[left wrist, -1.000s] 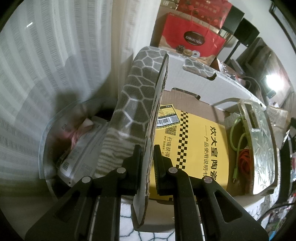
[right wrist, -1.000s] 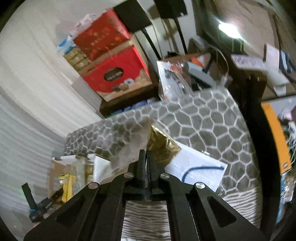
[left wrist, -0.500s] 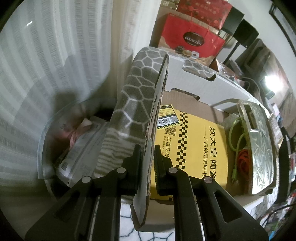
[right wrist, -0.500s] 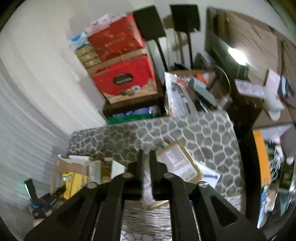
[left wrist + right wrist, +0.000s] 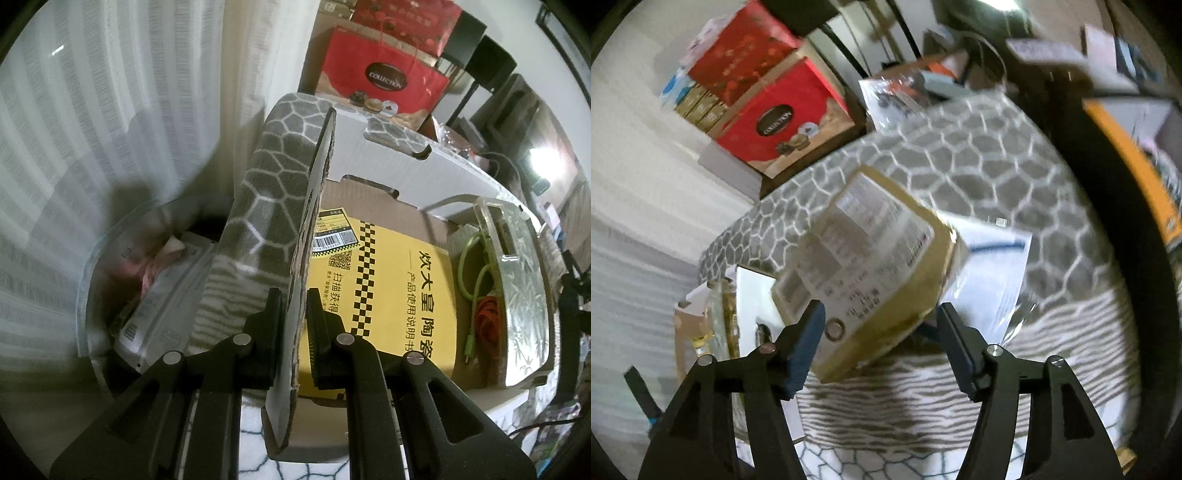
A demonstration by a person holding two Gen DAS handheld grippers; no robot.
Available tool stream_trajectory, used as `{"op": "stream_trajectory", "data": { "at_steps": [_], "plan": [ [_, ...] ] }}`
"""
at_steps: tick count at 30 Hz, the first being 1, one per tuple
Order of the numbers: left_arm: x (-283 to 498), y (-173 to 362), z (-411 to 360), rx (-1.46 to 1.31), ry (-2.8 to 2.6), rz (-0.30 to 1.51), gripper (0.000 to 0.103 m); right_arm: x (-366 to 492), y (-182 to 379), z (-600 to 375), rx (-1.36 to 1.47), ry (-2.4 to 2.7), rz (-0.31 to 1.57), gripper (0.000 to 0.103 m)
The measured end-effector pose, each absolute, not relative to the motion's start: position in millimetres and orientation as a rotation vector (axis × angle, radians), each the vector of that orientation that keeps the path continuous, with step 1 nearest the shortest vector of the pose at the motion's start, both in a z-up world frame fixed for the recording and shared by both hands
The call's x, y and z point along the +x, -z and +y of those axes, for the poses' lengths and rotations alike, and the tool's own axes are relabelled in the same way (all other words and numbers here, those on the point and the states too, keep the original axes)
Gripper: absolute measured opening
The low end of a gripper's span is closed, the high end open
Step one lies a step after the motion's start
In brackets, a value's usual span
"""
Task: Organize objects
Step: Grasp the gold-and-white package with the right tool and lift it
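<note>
My left gripper (image 5: pixel 294 299) is shut on the upright cardboard flap (image 5: pixel 317 177) of an open box (image 5: pixel 424 177). Inside the box lie a yellow booklet (image 5: pixel 391 288), green cable (image 5: pixel 476 266) and orange cable (image 5: pixel 487 317), and a clear patterned case (image 5: pixel 524 280). In the right wrist view my right gripper (image 5: pixel 881 308) has its jaws opening. A gold packet with a white label (image 5: pixel 871 266) lies tilted between and just beyond the fingers, and the pads do not press on it. The packet rests partly on a white plastic bag (image 5: pixel 993 273) on the grey honeycomb blanket (image 5: pixel 979 158).
Left of the flap, the blanket (image 5: pixel 269 177) drapes beside a clear bin (image 5: pixel 110 258) holding wrapped packages (image 5: pixel 162 302). Red gift boxes (image 5: pixel 783 118) are stacked behind. The cardboard box (image 5: pixel 694 325) shows at the right view's left edge. White curtains hang at the left.
The right gripper went from shut on the gold packet to wide apart and dropped closer to the blanket. The packet now lies label up. The left gripper and flap have not moved.
</note>
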State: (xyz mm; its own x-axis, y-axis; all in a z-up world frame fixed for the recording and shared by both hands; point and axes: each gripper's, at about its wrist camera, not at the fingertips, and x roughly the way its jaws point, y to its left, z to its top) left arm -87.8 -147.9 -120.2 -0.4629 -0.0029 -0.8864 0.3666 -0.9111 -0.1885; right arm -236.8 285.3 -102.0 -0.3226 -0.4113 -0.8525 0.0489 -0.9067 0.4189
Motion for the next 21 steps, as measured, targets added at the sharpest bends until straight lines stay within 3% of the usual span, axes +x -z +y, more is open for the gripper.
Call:
{"op": "stream_trajectory", "data": {
  "at_steps": [5, 16, 19, 21],
  "plan": [
    [-88, 121, -148, 1.488, 2.455, 0.524, 0.011, -240, 121, 286, 1.655, 2.238, -0.587, 0.065],
    [-88, 121, -148, 1.488, 2.454, 0.522, 0.011, -248, 130, 275, 1.671, 2.283, -0.581, 0.066],
    [-88, 121, -148, 1.487, 2.453, 0.522, 0.011, -247, 125, 263, 1.653, 2.327, -0.469, 0.055],
    [-88, 121, -148, 1.488, 2.451, 0.52, 0.011, -247, 122, 256, 1.629, 2.349, -0.412, 0.041]
  ]
}}
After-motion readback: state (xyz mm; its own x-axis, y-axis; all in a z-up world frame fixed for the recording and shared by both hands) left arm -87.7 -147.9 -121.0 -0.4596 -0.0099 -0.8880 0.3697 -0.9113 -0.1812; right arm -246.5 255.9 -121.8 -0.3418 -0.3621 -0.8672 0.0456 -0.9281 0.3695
